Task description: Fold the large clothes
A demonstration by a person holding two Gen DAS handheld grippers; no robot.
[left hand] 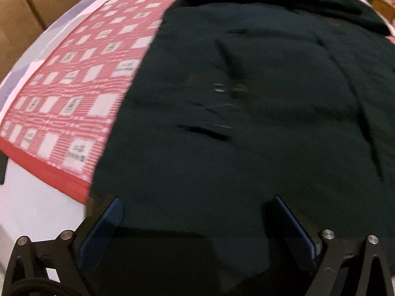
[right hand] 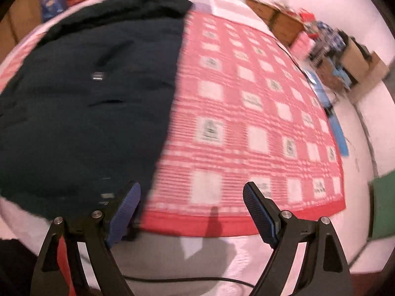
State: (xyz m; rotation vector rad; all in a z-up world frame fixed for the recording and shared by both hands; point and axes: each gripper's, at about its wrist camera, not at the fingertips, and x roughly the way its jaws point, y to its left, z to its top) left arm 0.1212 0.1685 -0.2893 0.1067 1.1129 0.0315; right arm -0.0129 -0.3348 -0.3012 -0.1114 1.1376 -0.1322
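**Both grippers poised over dark garment before a fold**

A large dark garment (left hand: 246,113) lies spread across a red-and-white checked mat (right hand: 246,113) on a white-covered surface (right hand: 246,251), its near hem close to the mat's red border. The left gripper (left hand: 197,212) hangs above the garment's near edge, its jaws spread wide with nothing pinched between them. The right gripper (right hand: 192,197) sits at the garment's right side, jaws likewise wide and empty, one blue pad over the dark cloth and the other over the mat. The step in hand appears to be lining up a grasp, though motion blur leaves the hem's exact line uncertain. Next, each gripper would need to drop to a near corner and close on the fabric.
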